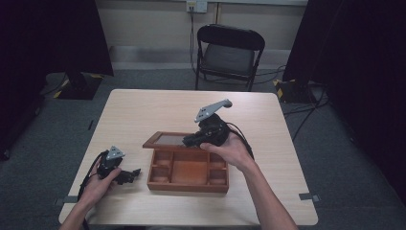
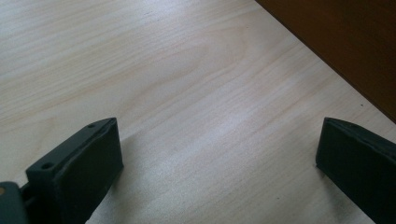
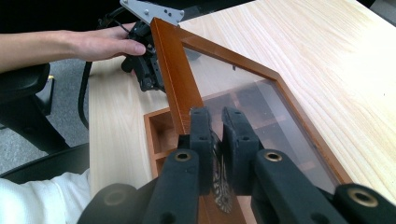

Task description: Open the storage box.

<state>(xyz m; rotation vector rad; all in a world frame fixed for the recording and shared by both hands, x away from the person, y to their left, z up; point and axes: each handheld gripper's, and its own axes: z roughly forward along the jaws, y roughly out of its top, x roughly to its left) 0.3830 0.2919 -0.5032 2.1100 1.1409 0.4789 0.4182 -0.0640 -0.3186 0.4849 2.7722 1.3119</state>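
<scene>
Step in hand, as judged: opening the lid of the wooden box, which sits near the middle of the tabletop. The right gripper has its jaws nearly shut, pinching the glass-panelled lid at its frame edge, lid raised. The left gripper rests on the tabletop beside the box, jaws wide apart, empty. Next move likely calls for swinging the lid fully back without shifting the box.

The wooden box sits mid-table, its lid raised behind, left tongs left.
</scene>
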